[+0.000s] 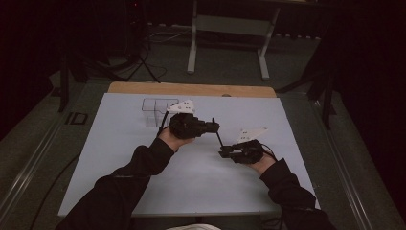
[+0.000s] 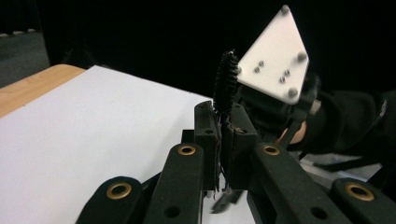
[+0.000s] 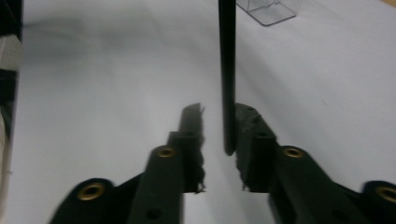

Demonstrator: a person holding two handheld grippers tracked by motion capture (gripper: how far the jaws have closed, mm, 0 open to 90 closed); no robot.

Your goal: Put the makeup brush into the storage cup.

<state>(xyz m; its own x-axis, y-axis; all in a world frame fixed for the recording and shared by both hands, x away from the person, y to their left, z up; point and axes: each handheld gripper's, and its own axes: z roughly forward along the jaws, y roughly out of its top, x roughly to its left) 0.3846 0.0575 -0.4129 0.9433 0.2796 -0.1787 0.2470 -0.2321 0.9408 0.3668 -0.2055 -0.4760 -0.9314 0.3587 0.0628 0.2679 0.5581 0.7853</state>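
Clamping a mascara wand near its brush, left gripper, right gripper jaws narrowly apart around its handle end, above white table.

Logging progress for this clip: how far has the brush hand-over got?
Done: the left gripper is shut on the thin black brush, lifted off the white table. In hand: its handle end sits between the right gripper's open jaws, not clamped. Left: closing the right gripper. The clear box stands apart, behind.
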